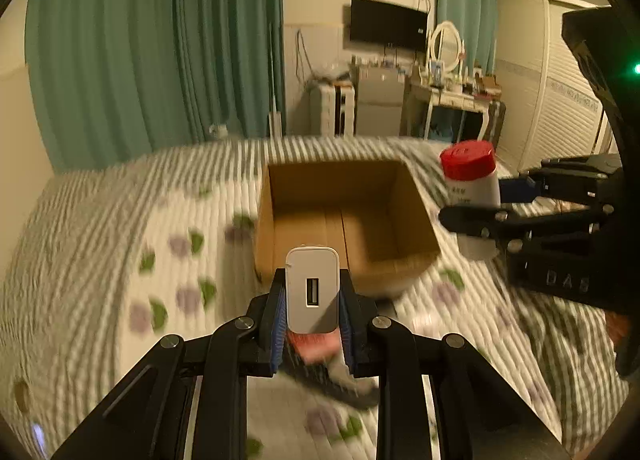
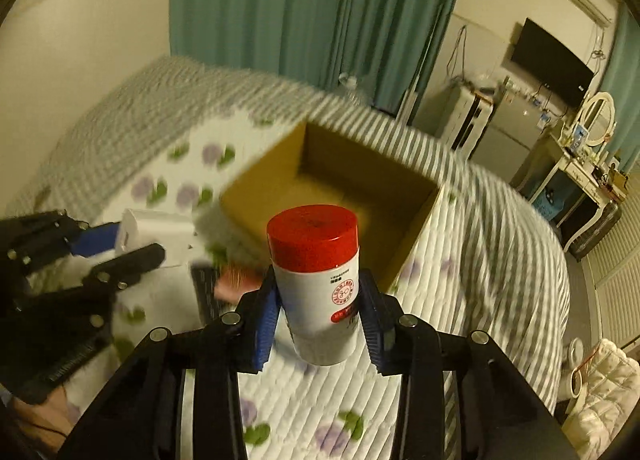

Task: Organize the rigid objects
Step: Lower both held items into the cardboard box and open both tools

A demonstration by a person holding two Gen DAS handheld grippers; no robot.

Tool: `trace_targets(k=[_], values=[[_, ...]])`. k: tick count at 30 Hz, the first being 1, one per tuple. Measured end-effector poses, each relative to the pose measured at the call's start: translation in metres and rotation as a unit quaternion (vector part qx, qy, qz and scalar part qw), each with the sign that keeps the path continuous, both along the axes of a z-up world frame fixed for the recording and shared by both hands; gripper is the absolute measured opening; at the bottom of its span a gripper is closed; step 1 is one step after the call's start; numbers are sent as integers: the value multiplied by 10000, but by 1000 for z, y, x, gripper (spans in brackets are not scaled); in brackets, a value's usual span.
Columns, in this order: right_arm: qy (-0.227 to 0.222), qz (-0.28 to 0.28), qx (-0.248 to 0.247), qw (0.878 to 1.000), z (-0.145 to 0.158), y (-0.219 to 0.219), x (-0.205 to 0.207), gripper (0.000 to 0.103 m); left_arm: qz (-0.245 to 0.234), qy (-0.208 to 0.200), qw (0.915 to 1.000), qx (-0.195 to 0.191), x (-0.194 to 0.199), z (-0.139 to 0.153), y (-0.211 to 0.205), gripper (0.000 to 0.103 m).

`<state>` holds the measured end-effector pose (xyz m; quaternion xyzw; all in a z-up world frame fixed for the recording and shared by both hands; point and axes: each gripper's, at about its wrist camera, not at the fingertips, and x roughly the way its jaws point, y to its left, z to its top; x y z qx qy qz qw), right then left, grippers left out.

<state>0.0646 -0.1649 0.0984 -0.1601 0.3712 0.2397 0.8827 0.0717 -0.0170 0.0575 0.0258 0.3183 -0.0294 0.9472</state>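
Note:
My left gripper [image 1: 313, 273] is shut on a white USB charger [image 1: 313, 292], held upright with its port facing the camera. It hangs above the bed, just in front of an open, empty cardboard box [image 1: 336, 184]. To the right, my right gripper [image 1: 484, 204] holds a white bottle with a red cap [image 1: 474, 180] beside the box. In the right wrist view, that gripper [image 2: 320, 279] is shut on the bottle [image 2: 318, 292], lifted off the quilt, with the box [image 2: 360, 164] beyond it. The left gripper [image 2: 124, 246] and charger [image 2: 160, 232] show at the left.
The box sits on a bed with a striped, flower-print quilt [image 1: 120, 228]. A pink item [image 2: 232, 280] and a dark flat object [image 2: 204, 288] lie on the quilt below the grippers. Green curtains [image 1: 160, 40], a dresser [image 1: 448, 92] and a wardrobe [image 1: 560, 92] stand beyond the bed.

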Motion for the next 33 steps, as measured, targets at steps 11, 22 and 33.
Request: trace_targets(k=[11, 22, 33], values=[[539, -337, 57, 9980, -14, 17, 103, 36, -80, -128, 9997, 168, 108, -13, -4, 23], [1126, -514, -60, 9923, -100, 9, 158, 36, 21, 514, 9987, -23, 158, -91, -3, 23], [962, -673, 233, 9928, -101, -5, 165, 55, 126, 455, 9989, -51, 148, -76, -1, 52]])
